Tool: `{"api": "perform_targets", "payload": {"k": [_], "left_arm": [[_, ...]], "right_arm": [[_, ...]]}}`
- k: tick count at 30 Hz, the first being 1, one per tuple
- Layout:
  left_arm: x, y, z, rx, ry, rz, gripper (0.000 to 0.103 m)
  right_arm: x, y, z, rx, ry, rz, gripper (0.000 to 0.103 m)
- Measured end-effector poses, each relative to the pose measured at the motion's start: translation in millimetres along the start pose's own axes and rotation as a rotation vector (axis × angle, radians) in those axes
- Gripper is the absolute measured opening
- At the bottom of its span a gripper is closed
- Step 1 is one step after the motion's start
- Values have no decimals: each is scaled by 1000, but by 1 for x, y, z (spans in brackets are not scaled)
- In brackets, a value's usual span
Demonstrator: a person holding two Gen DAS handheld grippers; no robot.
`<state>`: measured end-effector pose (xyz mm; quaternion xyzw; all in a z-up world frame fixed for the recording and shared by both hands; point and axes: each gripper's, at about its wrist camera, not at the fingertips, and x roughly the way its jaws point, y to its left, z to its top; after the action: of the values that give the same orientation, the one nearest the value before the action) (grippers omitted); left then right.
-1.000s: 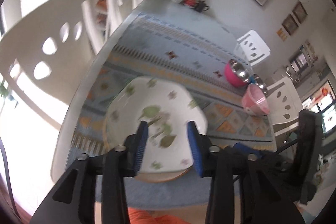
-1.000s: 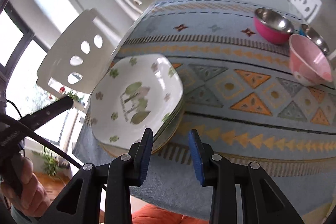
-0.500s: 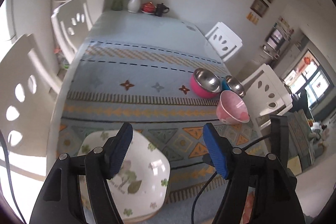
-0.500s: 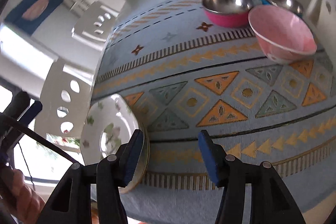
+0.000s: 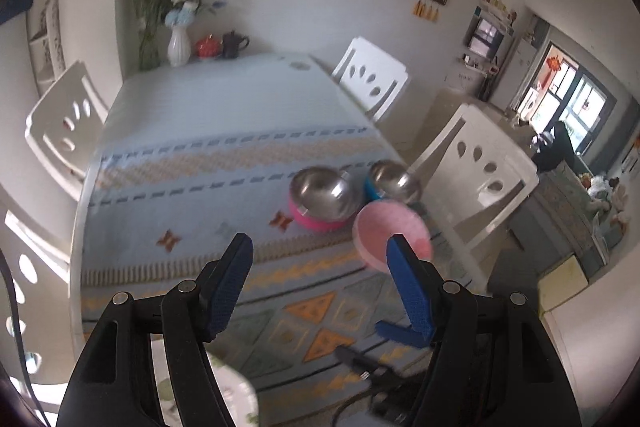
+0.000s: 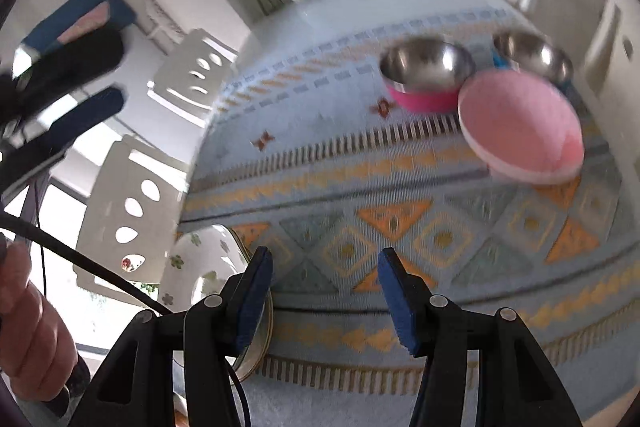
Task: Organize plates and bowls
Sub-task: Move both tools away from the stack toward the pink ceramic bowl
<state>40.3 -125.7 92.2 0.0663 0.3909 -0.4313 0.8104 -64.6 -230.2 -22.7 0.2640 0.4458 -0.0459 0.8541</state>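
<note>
A stack of white floral plates (image 6: 200, 267) lies at the near left corner of the patterned tablecloth (image 6: 400, 195); its edge shows low in the left wrist view as the plates (image 5: 236, 395). At the right stand a pink bowl (image 6: 520, 127), a steel bowl with a pink outside (image 6: 426, 67) and a steel bowl with a blue outside (image 6: 532, 55). My right gripper (image 6: 325, 253) is open and empty, just right of the plates. My left gripper (image 5: 318, 241) is open and empty above the cloth, with the pink bowl (image 5: 380, 227) beyond its right finger.
White chairs (image 5: 480, 167) stand along both sides of the table. A white vase (image 5: 178, 45) and two small teapots (image 5: 222, 45) sit at the far end. A hand (image 6: 28, 327) and a black cable (image 6: 80, 267) show at the left of the right wrist view.
Both grippers have opened wider and swung up and right, away from the plates and toward the bowls. The plate stack has slid to the lower left of both views.
</note>
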Motion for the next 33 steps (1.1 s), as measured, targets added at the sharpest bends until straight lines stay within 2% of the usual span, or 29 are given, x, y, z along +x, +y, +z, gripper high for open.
{"api": "perform_targets", "payload": {"k": [2, 7, 10, 11, 15, 18, 26, 33], "left_arm": [[-1, -18, 10, -10, -17, -14, 68], [2, -60, 30, 12, -38, 12, 68], [-4, -84, 32, 37, -82, 37, 69], [-6, -91, 34, 43, -94, 44, 72], [-6, -110, 36, 80, -112, 103, 73], [-3, -116, 35, 81, -104, 122, 73], [10, -120, 32, 19, -59, 96, 73], [18, -116, 28, -33, -46, 59, 73]], "right_arm": [[-12, -4, 5, -29, -8, 23, 53], [-37, -17, 18, -112, -40, 43, 53], [-50, -27, 27, -134, -61, 54, 53], [-52, -29, 29, -140, -65, 60, 53], [-57, -35, 31, -166, -55, 95, 54], [-56, -34, 26, -203, -37, 101, 54], [-51, -35, 11, -265, 10, 85, 54], [-49, -49, 5, -231, 30, 63, 54]]}}
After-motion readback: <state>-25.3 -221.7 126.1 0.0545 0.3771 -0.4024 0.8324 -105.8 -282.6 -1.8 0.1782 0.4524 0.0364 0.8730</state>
